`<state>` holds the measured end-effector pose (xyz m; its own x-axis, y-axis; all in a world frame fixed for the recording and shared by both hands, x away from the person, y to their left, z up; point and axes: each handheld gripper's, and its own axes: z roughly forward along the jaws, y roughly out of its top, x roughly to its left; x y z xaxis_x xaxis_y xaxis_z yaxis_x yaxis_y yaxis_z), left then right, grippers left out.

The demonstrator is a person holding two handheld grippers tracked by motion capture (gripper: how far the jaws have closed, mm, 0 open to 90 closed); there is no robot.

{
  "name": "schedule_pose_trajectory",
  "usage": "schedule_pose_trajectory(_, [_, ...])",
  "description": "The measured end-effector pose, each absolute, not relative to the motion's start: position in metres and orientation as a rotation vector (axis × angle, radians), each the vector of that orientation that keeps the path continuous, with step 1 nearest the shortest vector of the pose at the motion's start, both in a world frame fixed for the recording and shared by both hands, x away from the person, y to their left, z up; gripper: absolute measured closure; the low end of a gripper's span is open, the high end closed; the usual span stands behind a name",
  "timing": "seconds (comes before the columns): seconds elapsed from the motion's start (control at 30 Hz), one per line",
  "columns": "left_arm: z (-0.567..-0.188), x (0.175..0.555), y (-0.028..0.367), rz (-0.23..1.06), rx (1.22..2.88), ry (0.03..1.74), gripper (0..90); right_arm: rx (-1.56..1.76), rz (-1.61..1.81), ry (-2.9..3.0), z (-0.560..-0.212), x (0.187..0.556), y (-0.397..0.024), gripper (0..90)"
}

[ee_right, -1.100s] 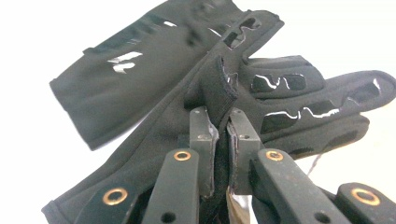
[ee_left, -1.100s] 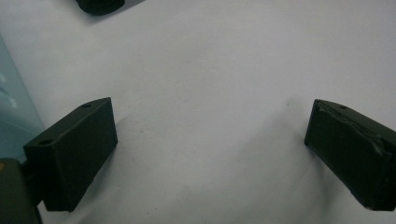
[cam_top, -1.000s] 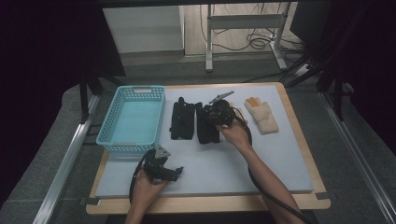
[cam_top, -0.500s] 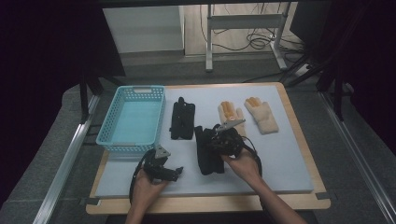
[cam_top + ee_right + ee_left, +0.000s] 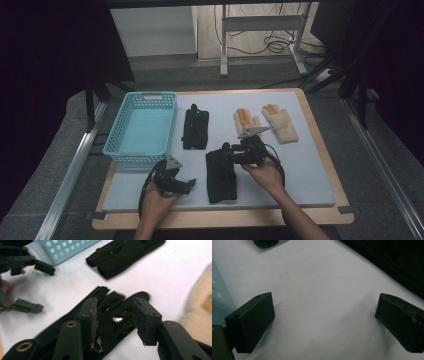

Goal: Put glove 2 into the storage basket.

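A black glove [image 5: 221, 172] lies flat on the white mat, fingers pointing away from me. My right gripper [image 5: 227, 152] hovers over its finger end. In the right gripper view the jaws [image 5: 114, 302] have just been opening and stand apart on either side of the glove's [image 5: 110, 315] fingers, pads off the cloth. A second black glove [image 5: 195, 127] lies farther back, beside the blue basket [image 5: 140, 125]. Two beige gloves [image 5: 245, 121] [image 5: 280, 122] lie at the back right. My left gripper [image 5: 189, 184] rests near the front edge, open, with only bare mat between its fingers [image 5: 252, 322].
The basket has nothing in it and takes up the back left of the mat. The wooden table edge [image 5: 225, 217] runs along the front. In the right gripper view the left gripper [image 5: 37, 287] sits off to the left and a beige glove [image 5: 200, 305] to the right.
My right gripper pulled one black glove from beside its mate toward the front of the mat, then its jaws spread and let it go. The left gripper stayed put.
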<state>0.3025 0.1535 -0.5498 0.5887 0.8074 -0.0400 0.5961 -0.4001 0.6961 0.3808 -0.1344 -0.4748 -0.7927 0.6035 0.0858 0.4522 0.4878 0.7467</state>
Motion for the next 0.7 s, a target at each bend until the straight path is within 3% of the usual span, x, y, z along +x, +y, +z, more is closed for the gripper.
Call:
schedule_pose_trajectory(0.23, [-0.55,0.302,0.153,0.4,2.137,1.108,3.0,0.915,1.155,2.545,-0.475,0.395,-0.134,54.2])
schedule_pose_trajectory(0.7, [-0.55,0.302,0.154,0.399,2.138,1.109,3.0,0.904,1.088,2.596,-0.492,0.45,-0.087,67.2])
